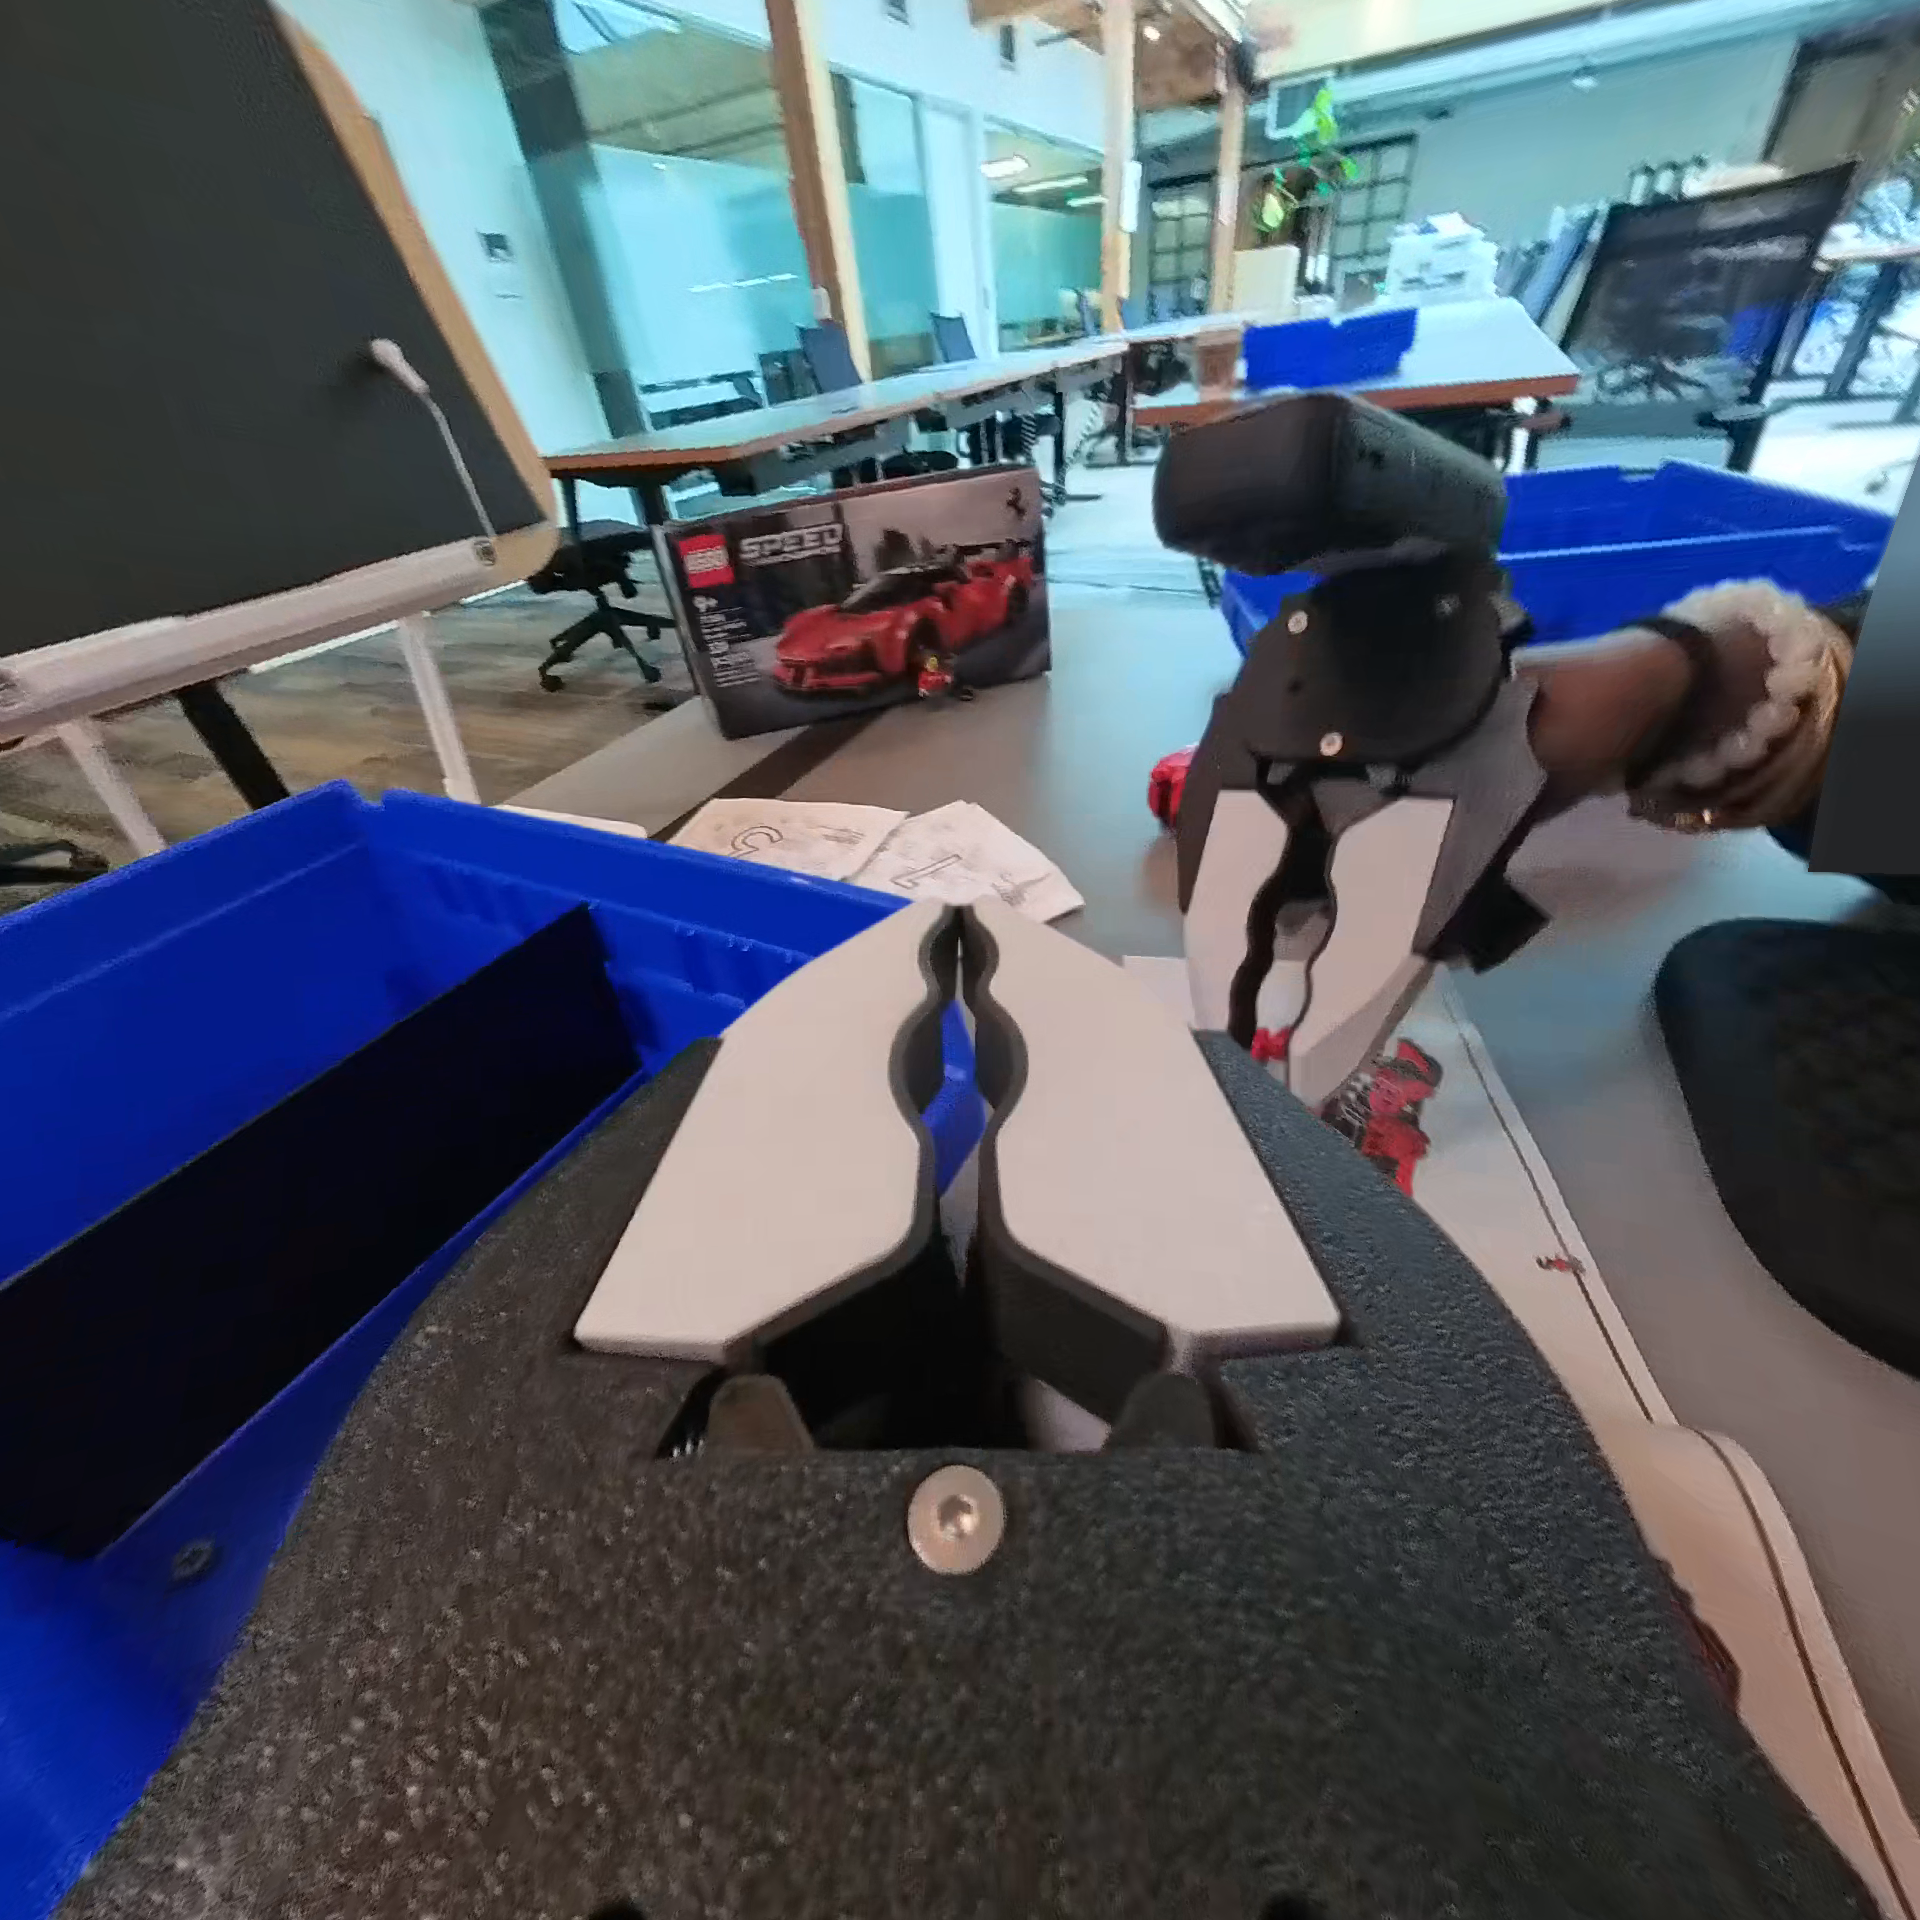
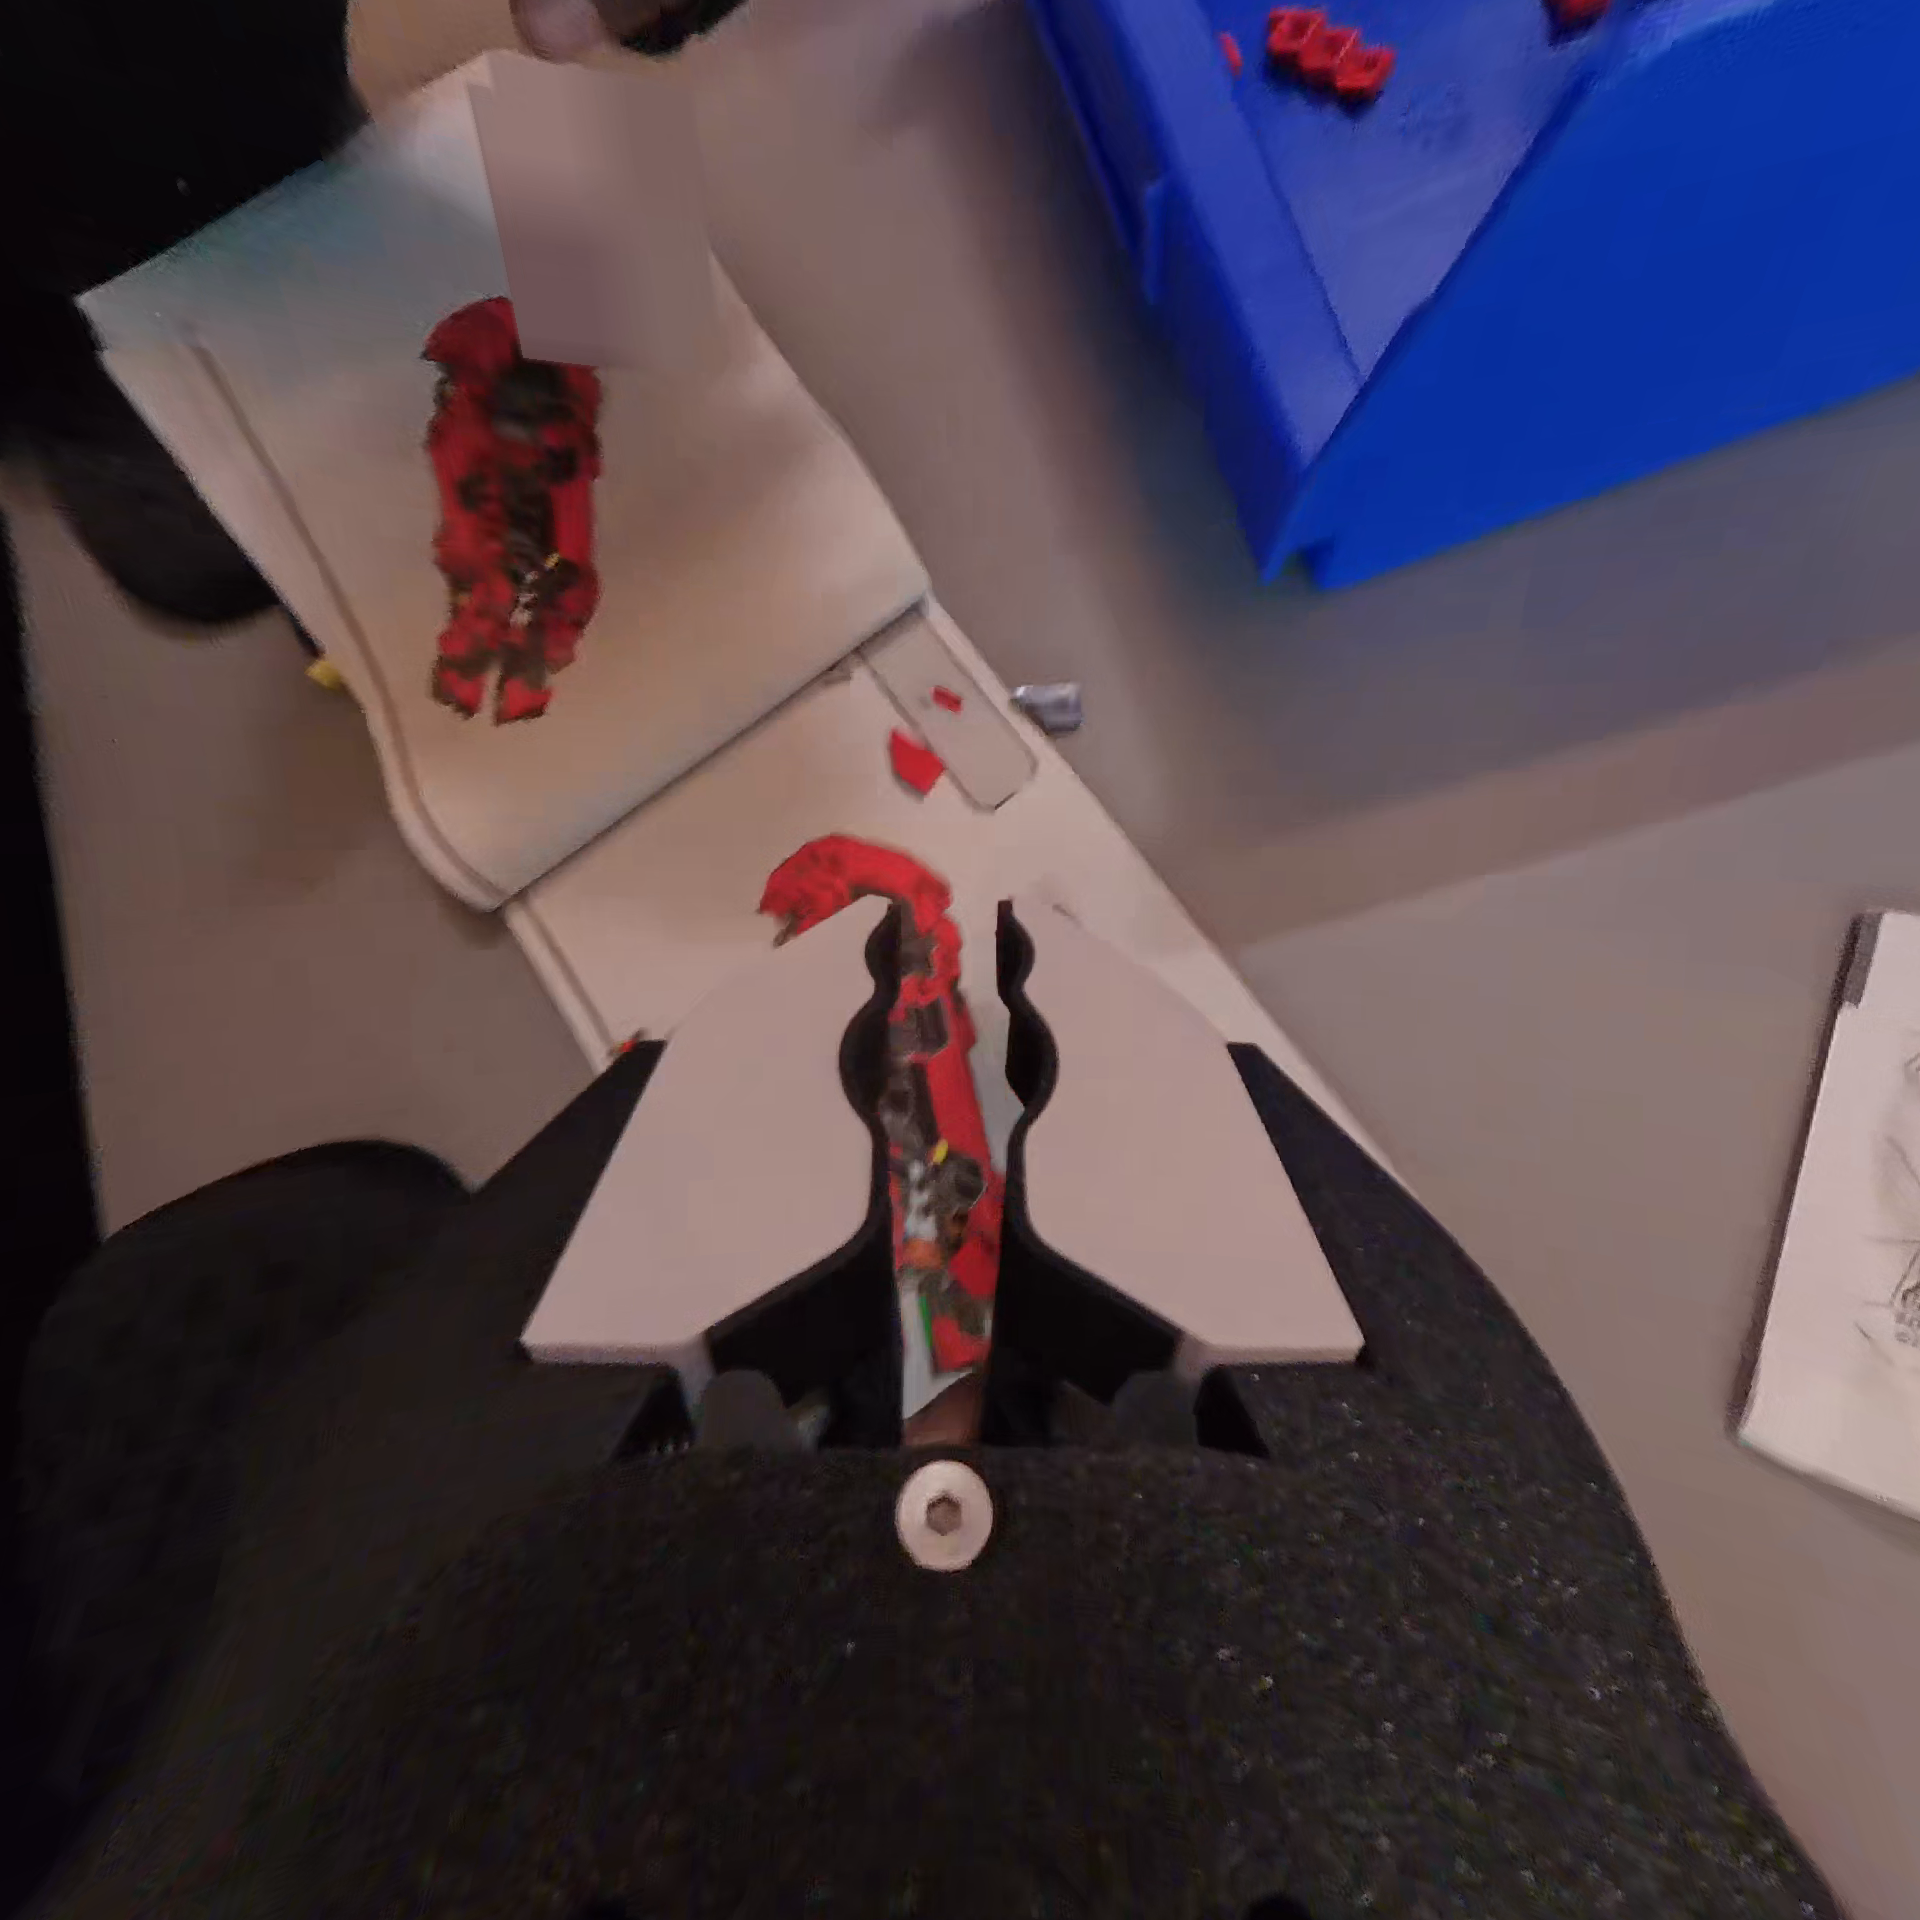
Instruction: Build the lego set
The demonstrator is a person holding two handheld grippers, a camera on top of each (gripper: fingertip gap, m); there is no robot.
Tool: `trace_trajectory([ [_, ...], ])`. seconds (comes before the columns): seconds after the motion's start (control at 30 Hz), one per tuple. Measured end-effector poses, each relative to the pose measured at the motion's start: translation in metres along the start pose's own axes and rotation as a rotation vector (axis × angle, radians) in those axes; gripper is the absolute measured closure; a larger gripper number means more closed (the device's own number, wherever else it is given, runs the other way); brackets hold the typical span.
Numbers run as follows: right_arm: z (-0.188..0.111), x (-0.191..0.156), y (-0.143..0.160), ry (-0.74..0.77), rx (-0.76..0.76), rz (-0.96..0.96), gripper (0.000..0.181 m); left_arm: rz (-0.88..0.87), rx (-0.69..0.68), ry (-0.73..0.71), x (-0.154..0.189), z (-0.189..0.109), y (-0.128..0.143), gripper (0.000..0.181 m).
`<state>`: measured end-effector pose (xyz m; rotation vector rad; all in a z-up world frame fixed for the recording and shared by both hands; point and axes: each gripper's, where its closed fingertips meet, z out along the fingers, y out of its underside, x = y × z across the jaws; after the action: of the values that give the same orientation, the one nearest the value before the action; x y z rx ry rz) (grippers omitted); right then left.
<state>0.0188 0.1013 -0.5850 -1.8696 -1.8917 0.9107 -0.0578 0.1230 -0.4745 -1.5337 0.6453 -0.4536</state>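
Observation:
My left gripper (image 1: 961,920) is shut and empty, raised over the edge of a blue bin (image 1: 312,935). My right gripper (image 2: 942,914) points down at an open white instruction booklet (image 2: 727,623) that shows pictures of the red car (image 2: 514,520). Its jaws stand slightly apart. In the left wrist view, the right gripper (image 1: 1276,1055) seems to pinch a small red lego piece (image 1: 1268,1039) at its tips, just above the booklet (image 1: 1496,1195). Another red lego part (image 1: 1169,790) lies on the table behind it.
The lego box (image 1: 862,597) stands at the far table edge, with loose paper sheets (image 1: 883,847) before it. A second blue bin (image 2: 1455,312) holds red pieces (image 2: 1330,52). A small grey piece (image 2: 1049,704) lies beside the booklet. A black chair (image 1: 1808,1122) is at right.

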Motion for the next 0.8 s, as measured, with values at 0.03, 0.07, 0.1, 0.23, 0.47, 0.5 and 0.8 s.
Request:
trace_trajectory([
  [0.03,0.005,0.004,-0.006,0.010,0.019,-0.011,0.165,-0.004,0.003,-0.009,-0.001,0.001,0.001,0.181],
  [0.07,0.010,0.007,-0.012,0.007,0.028,-0.026,0.166,0.001,0.001,-0.007,0.000,0.001,0.002,0.181],
  [0.1,0.015,0.010,-0.016,0.001,0.019,-0.038,0.166,0.011,-0.002,0.000,0.002,0.002,0.003,0.181],
  [0.23,0.036,0.019,-0.021,-0.043,-0.047,-0.057,0.158,0.053,-0.011,0.037,0.012,0.005,0.005,0.181],
  [0.47,0.047,0.022,-0.023,-0.057,-0.053,-0.081,0.161,0.067,-0.014,0.068,0.018,0.006,0.007,0.181],
  [0.5,0.048,0.022,-0.024,-0.056,-0.051,-0.082,0.165,0.065,-0.016,0.069,0.018,0.006,0.007,0.181],
  [0.8,0.042,0.024,-0.026,-0.014,-0.002,-0.132,0.181,0.044,-0.050,0.032,0.010,0.006,0.013,0.181],
])
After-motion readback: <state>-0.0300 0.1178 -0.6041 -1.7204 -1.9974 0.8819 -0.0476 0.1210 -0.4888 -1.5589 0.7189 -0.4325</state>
